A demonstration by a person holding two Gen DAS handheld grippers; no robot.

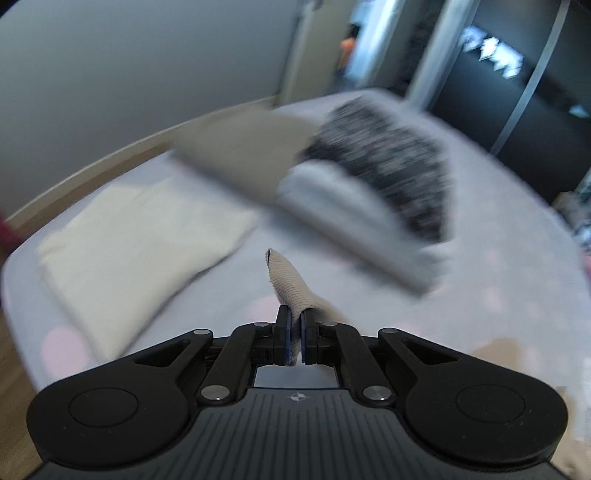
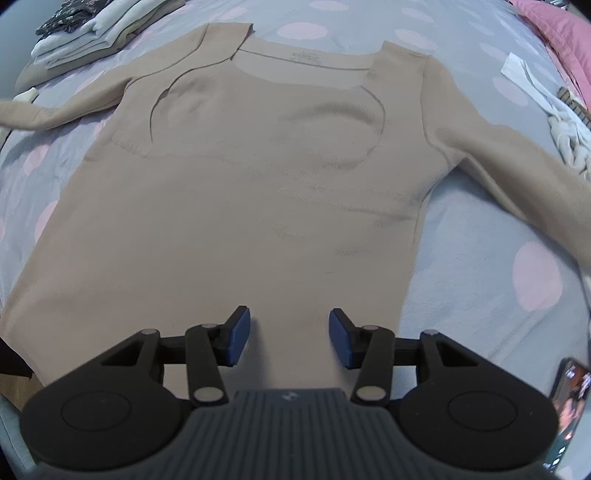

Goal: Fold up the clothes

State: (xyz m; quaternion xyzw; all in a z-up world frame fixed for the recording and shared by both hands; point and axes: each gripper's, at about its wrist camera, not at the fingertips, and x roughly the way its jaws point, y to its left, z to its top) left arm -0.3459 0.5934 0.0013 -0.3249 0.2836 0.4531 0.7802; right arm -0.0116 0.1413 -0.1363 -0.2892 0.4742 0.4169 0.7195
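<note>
Two hand-held grippers: left (image 1: 294, 334) pinching ribbed cuff (image 1: 288, 280); right (image 2: 289, 338) wide apart, empty, over beige top (image 2: 229, 206); neck label (image 2: 304, 56) unreadable.

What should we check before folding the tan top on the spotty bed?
1. Left hand-held gripper grips ribbed beige fabric strip: ok.
2. Right hand-held gripper open above the hem: ok, holding nothing.
3. Beige long-sleeved knit top lies flat on the grey pink-dotted bedsheet: ok, slight wrinkles.
4. Both sleeves spread out: ok.
5. Stack of folded clothes clear of the top: not ok, it meets the sleeve.
6. Whether the strip belongs to this top: cannot tell.
</note>
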